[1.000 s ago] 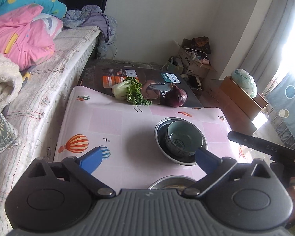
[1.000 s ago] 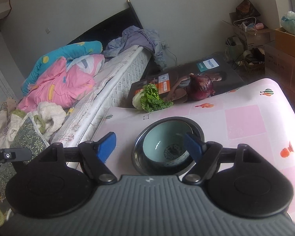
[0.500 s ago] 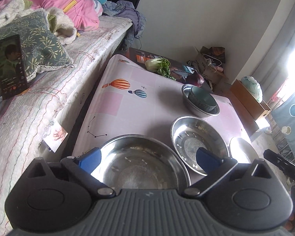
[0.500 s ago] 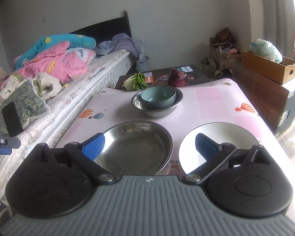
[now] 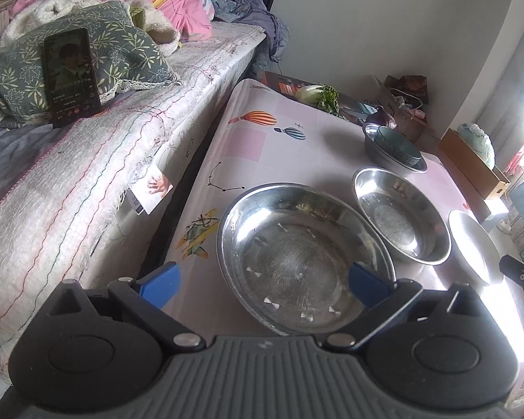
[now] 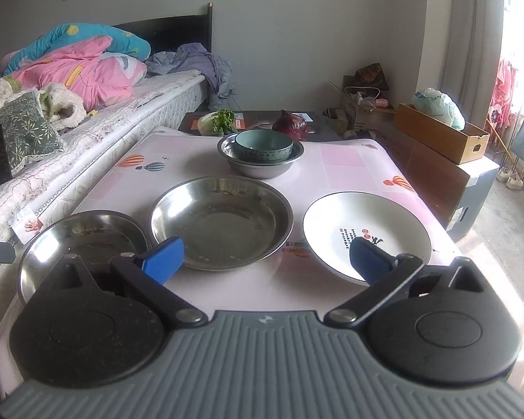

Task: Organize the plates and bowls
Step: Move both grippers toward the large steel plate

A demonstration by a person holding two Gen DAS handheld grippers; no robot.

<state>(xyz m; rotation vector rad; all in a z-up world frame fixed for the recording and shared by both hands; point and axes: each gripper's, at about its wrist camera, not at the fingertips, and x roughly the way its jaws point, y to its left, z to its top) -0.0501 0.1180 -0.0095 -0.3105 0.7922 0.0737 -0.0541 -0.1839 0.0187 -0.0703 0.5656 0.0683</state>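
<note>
In the left wrist view, the left tongs [image 5: 262, 284] are standing wide apart and empty, tilting down over the large round steel basin [image 5: 304, 258] on the pink balloon-patterned desk [image 5: 248, 146]. In the right wrist view, the right tongs [image 6: 265, 258], having just been opening, are gaping with nothing between them, hovering between the shallow round steel bowl [image 6: 220, 221] and the white ceramic plate [image 6: 366, 232].

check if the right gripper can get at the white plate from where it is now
Probably yes. The right gripper is open and empty, its right finger over the near rim of the white plate, which lies bare, apart from the middle steel bowl.
</note>
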